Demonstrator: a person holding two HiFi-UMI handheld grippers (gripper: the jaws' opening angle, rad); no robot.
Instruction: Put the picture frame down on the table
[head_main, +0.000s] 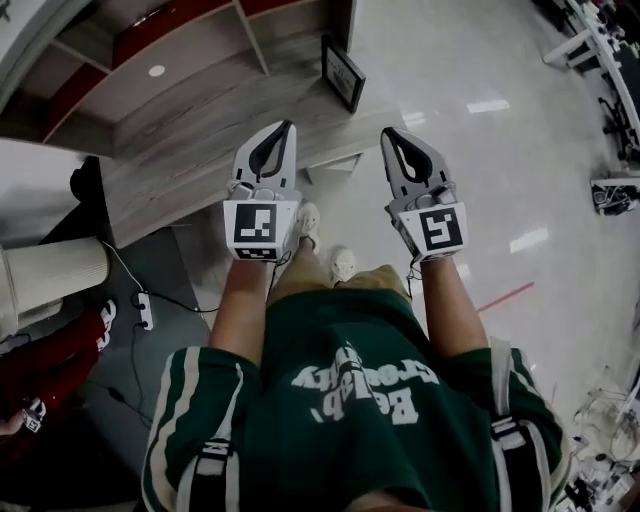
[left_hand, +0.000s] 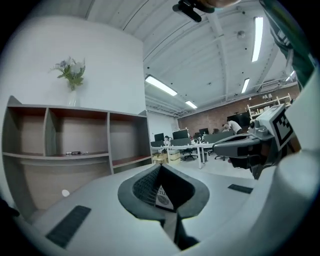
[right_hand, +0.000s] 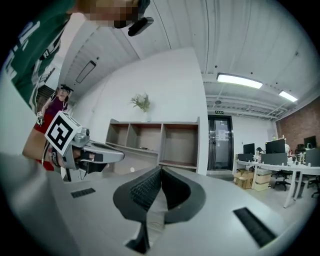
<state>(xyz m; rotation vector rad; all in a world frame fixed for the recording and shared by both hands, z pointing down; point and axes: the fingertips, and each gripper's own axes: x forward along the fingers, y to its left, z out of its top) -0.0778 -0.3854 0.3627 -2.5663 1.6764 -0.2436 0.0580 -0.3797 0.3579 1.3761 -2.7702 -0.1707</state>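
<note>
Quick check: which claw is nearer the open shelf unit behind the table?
Left. In the head view the left claw is on the shelf unit's side, lined up with the table. The right claw is beyond it, toward the open floor.

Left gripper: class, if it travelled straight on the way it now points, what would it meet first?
Probably the picture frame standing upright at the edge of the table. In the left gripper view it shows through the gap below the shut tips of the left gripper. Depth is unclear.
</note>
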